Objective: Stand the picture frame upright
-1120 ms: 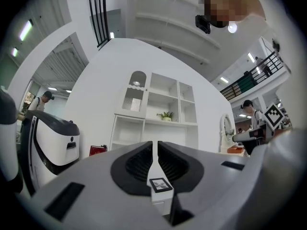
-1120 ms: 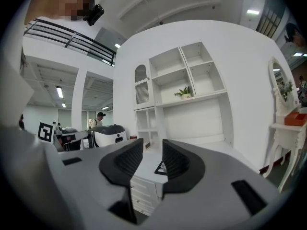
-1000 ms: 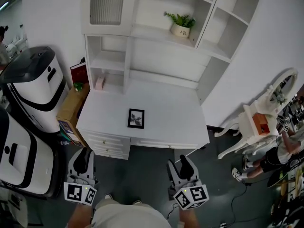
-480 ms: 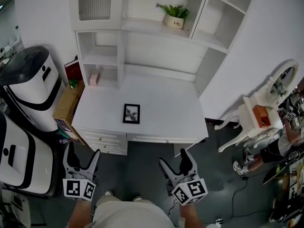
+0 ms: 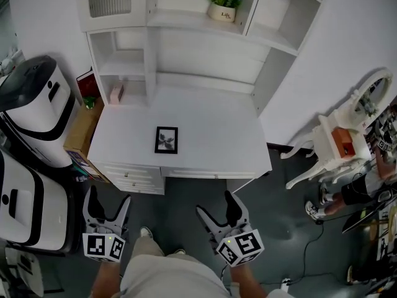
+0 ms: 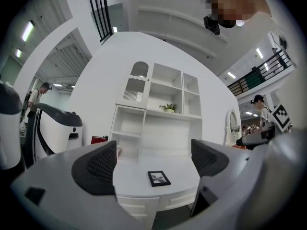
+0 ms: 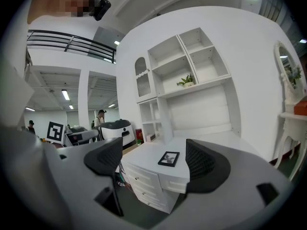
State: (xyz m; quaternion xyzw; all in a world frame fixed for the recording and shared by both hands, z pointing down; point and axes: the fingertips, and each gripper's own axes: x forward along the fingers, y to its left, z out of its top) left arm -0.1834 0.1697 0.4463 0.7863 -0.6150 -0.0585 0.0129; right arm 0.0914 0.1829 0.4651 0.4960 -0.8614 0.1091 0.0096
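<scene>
A small black picture frame (image 5: 166,139) lies flat near the front edge of the white desk (image 5: 211,151). It also shows in the left gripper view (image 6: 158,178) and the right gripper view (image 7: 169,158). Both grippers hang low in front of the desk, well short of the frame. My left gripper (image 5: 109,198) (image 6: 153,161) is open. My right gripper (image 5: 216,205) (image 7: 152,159) is open too. The jaws of both have just been opening, with nothing between them.
A white shelf unit rises behind the desk, with a potted plant (image 5: 221,11) and a pink box (image 5: 115,93). Large white machines (image 5: 34,104) and a cardboard box (image 5: 77,135) stand left. A white vanity table (image 5: 338,144) and a person (image 5: 363,191) are right.
Both grippers' jaws went from nearly together to spread wide. The grippers sank a little, and the desk with the frame shifted slightly left and up in the head view.
</scene>
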